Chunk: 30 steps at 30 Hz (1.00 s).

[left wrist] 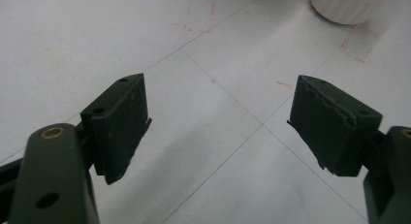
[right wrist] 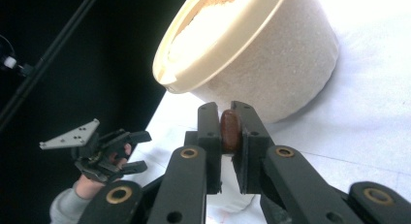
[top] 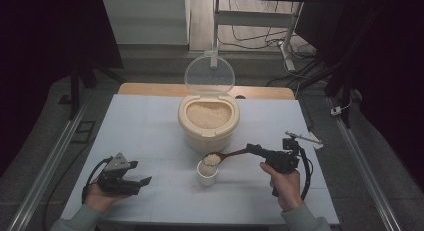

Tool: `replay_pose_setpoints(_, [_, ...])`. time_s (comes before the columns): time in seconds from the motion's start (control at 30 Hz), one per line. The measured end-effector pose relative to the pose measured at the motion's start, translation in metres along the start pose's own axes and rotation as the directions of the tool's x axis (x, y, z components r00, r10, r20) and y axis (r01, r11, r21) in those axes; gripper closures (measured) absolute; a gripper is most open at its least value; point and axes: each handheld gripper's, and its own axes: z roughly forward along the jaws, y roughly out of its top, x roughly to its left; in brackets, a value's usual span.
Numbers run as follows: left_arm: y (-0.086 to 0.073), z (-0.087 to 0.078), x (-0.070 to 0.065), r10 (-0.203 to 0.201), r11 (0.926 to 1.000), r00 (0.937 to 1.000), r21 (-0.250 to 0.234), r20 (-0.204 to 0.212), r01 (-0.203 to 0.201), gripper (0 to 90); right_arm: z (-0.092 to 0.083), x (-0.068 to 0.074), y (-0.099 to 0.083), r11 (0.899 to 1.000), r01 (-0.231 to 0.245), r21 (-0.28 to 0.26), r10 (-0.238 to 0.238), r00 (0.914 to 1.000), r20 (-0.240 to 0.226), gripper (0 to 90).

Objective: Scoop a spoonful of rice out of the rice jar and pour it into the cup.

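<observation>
The right gripper [top: 253, 150] was clamped on the handle of a brown wooden spoon [top: 227, 155]; the spoon bowl, heaped with rice [top: 212, 159], hung directly over a small white cup [top: 207, 174] that stood at 6 o'clock from the cream rice container [top: 208, 122] on the white table [top: 150, 126]; the container's clear lid [top: 209, 74] stood raised at its 12 o'clock edge.

The spoon was judged light and rigid; the grip sat at the far end of the handle, so the loaded bowl would lever against the pads and any slack could let it roll; a hold on the flat of the handle, as here, appeared correct. The rice was judged loose and free-flowing; a tilt or jolt would likely spill grains past the narrow cup rim. The cup looked light and easy to tip if the spoon knocked it.

The left gripper [top: 142, 182] rested near the table's 7 o'clock corner, its jaws spread wide with nothing between them.

The high view gave the layout: spoon bowl over cup, container behind it. The right gripper view showed the clamp itself; the reddish-brown handle end [right wrist: 229, 132] was pinched between the two black jaws, with the container wall [right wrist: 271, 64] close behind and the left gripper [right wrist: 138, 151] farther off. The left gripper view [left wrist: 220, 124] confirmed the empty gap above bare table, with the base of the cup [left wrist: 345, 6] at its 1 o'clock edge.
</observation>
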Motion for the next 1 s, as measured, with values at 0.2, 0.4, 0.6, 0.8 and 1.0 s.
replay_pose_setpoints(0.2, [0.0,0.0,0.0,0.001,1.0,1.0,0.002,0.0,-0.001,21.4,0.0,0.008,-0.003,0.995,0.1,-0.02,-0.1,0.995,0.01,82.8])
replay_pose_setpoints(0.4, [0.0,0.0,0.0,0.002,1.0,1.0,0.0,-0.002,-0.002,21.4,-0.004,0.021,-0.007,0.971,0.234,-0.048,-0.234,0.9722,0.007,82.8])
replay_pose_setpoints(0.6, [-0.001,-0.001,0.0,-0.001,1.0,1.0,-0.002,-0.004,0.001,21.5,-0.007,0.039,-0.014,0.898,0.435,-0.063,-0.432,0.9005,0.048,82.8])
replay_pose_setpoints(0.8, [-0.001,-0.001,0.0,0.002,1.0,1.0,-0.003,-0.005,-0.002,21.5,-0.011,0.042,-0.016,0.871,0.483,-0.091,-0.482,0.8756,0.024,82.8])
replay_pose_setpoints(1.0, [-0.001,0.0,0.001,0.0,1.0,1.0,0.0,-0.004,0.0,21.5,-0.02,0.032,-0.011,0.886,0.444,-0.133,-0.449,0.8934,-0.009,82.8])
